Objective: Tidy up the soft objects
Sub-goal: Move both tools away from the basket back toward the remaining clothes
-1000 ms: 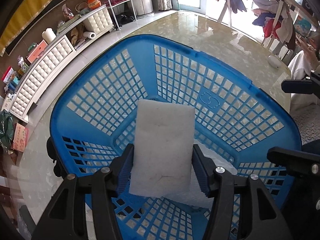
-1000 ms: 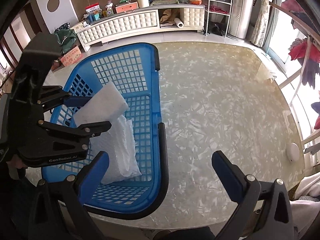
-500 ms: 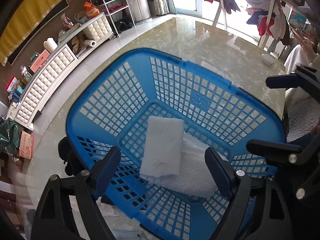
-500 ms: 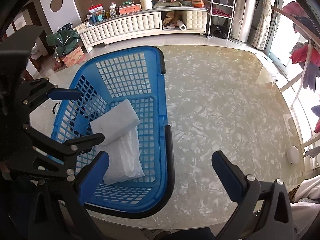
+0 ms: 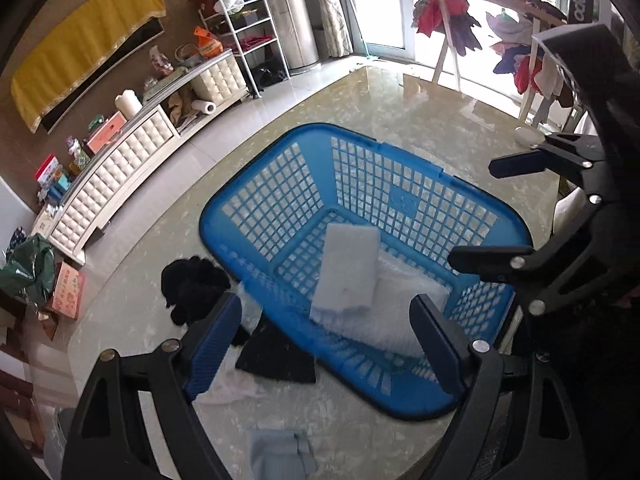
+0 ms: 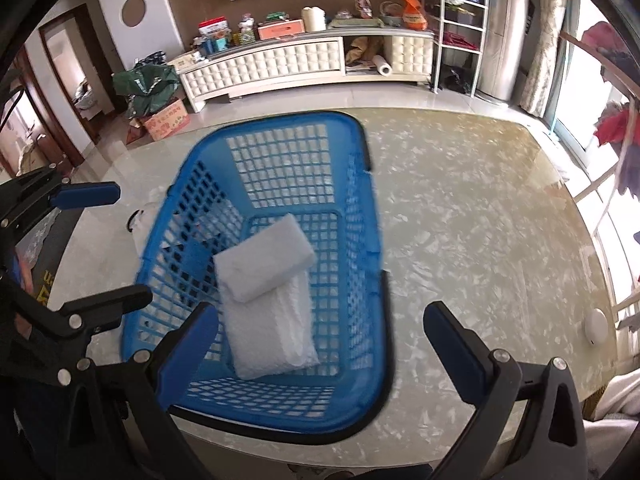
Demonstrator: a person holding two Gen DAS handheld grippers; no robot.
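A blue plastic basket (image 5: 304, 192) (image 6: 360, 152) stands on the marbled table. Inside it a white foam pad (image 5: 348, 272) (image 6: 264, 264) lies on a white fluffy cloth (image 5: 404, 316) (image 6: 280, 340). My left gripper (image 5: 326, 344) (image 6: 100, 248) hovers above the basket's near rim, open, with nothing between its fingers. My right gripper (image 6: 322, 344) (image 5: 496, 212) is open and empty, above the basket's right side. Outside the basket, in the left wrist view, lie a black fuzzy item (image 5: 192, 288), a black cloth (image 5: 276, 356), a white cloth (image 5: 236, 384) and a light blue cloth (image 5: 280, 452).
A small round white object (image 6: 596, 326) sits near the table's right edge. Bare marbled tabletop (image 6: 460, 220) stretches right of the basket. Beyond the table are a long white cabinet (image 6: 280, 64), a metal shelf rack (image 6: 456, 28) and a clothes rack (image 5: 460, 20) by the window.
The left gripper opened and let go of the white pad, which now lies on the white cloth in the basket. The left gripper rose and drew back, revealing the loose cloths.
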